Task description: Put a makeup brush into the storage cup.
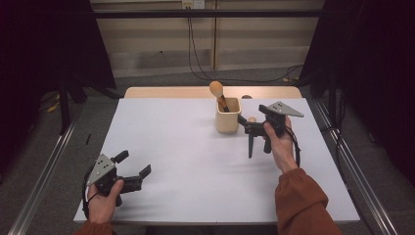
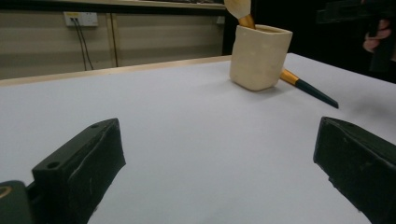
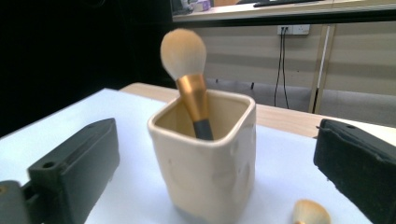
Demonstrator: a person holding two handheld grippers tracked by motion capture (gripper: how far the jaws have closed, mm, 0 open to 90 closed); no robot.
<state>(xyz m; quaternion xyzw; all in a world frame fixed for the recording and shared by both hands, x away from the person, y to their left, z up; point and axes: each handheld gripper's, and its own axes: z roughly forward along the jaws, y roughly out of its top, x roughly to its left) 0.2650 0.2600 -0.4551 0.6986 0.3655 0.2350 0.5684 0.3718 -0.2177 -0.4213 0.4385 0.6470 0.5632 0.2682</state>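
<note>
Plainly unlabelled cup (image 3: pixel 205 158) holds one brush (image 3: pixel 187 70)

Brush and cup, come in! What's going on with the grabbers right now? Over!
Both grippers open: left idle, right beside cup. One brush stands in cup. Second brush lies beside it. Nothing in the way.

No readable text, label or number anywhere.
</note>
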